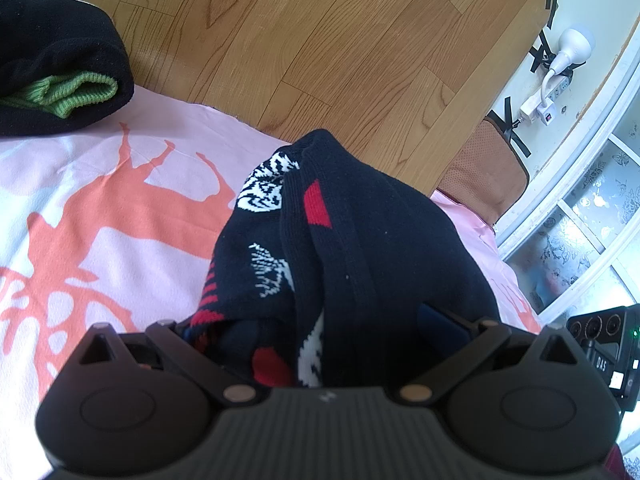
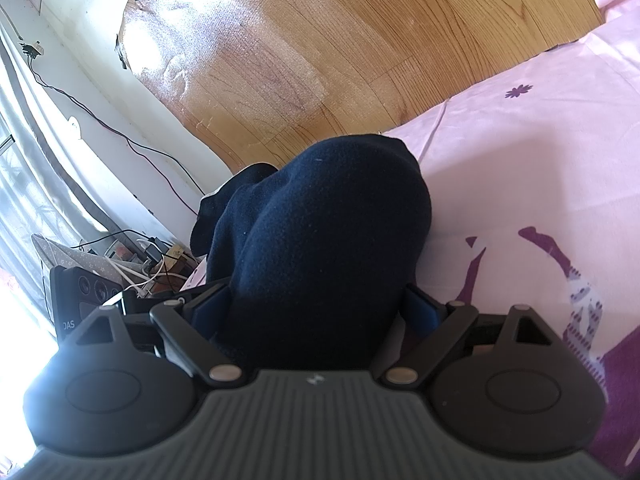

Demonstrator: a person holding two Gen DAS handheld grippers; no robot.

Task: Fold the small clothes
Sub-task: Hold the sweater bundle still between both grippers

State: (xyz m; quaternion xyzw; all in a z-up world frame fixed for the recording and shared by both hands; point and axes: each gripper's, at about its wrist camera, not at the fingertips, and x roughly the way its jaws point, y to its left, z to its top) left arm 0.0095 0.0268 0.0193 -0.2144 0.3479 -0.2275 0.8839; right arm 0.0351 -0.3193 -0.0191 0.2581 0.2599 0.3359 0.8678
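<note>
Near the far edge of the pink bedsheet (image 1: 120, 208), your left gripper (image 1: 324, 320) has a bunched black knit garment (image 1: 360, 220) with red and white patterning filling the space between its jaws. The cloth hides the fingertips, so you cannot tell from this view whether the pads press on it. A folded black garment with a green cuff (image 1: 60, 80) lies well apart, toward the sheet's far left corner.

Your right gripper (image 2: 316, 304) stands wide apart, with a mound of dark navy fleece cloth (image 2: 332, 220) packed between its blue pads (image 2: 420, 304) and touching both. That cloth sits at the sheet's edge, beside the wooden floor (image 2: 320, 40).
</note>
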